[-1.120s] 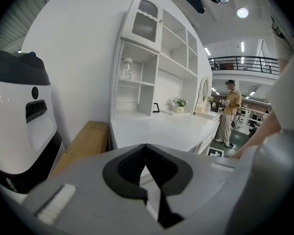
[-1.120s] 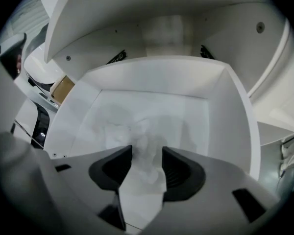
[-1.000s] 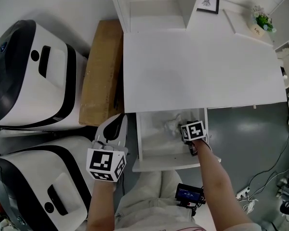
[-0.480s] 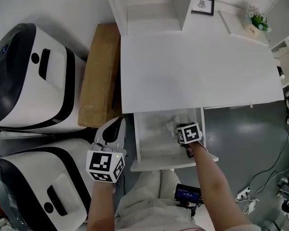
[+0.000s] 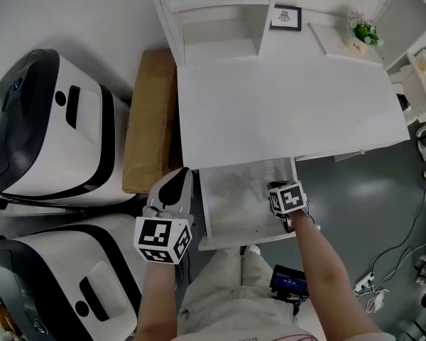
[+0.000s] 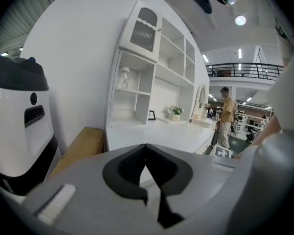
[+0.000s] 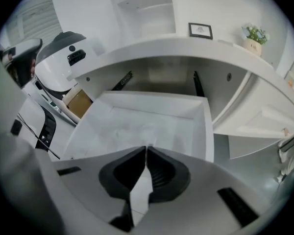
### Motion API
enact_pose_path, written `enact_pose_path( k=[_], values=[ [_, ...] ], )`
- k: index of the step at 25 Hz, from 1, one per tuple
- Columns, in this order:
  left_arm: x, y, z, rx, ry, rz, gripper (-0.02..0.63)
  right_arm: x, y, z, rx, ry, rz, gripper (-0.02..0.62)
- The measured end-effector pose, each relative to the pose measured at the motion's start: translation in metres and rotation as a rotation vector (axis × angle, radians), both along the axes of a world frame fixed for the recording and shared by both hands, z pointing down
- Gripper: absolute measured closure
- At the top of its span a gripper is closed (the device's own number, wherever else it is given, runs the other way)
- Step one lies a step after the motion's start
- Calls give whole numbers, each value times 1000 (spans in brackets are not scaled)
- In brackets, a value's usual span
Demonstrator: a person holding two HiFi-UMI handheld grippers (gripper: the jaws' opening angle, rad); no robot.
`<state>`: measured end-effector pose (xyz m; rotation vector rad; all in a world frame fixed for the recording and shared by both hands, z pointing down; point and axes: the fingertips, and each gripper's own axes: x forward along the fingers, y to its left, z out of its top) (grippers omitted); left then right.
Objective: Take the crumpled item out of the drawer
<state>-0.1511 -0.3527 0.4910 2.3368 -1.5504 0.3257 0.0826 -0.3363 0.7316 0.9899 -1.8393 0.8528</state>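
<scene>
The white drawer stands pulled out under the desk. A pale, thin crumpled item lies in its right half, beside my right gripper, whose marker cube hides the jaws in the head view. In the right gripper view the crumpled item spreads over the floor of the drawer up to the jaw tips. There my right gripper is shut, its tips meeting on the item's near edge. My left gripper hangs left of the drawer; in its own view the left gripper is shut and holds nothing.
The white desk top overhangs the drawer's back. A cardboard box and two white-and-black machines crowd the left. Shelves with a picture frame and a plant stand behind. Cables lie on the floor at right.
The head view has tilted a little. My right gripper has stayed in the drawer's right half beside the crumpled item. The left gripper has hardly moved.
</scene>
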Motion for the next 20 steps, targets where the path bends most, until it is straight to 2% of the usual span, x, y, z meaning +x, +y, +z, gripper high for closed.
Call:
enact_pose_path(
  k=[9, 20],
  values=[
    [5, -2, -33, 58, 31, 9, 597, 3, -4, -54, 76, -23, -1, 578],
    [15, 8, -68, 115, 49, -35, 597, 7, 0, -116, 177, -96, -41, 581]
  ],
)
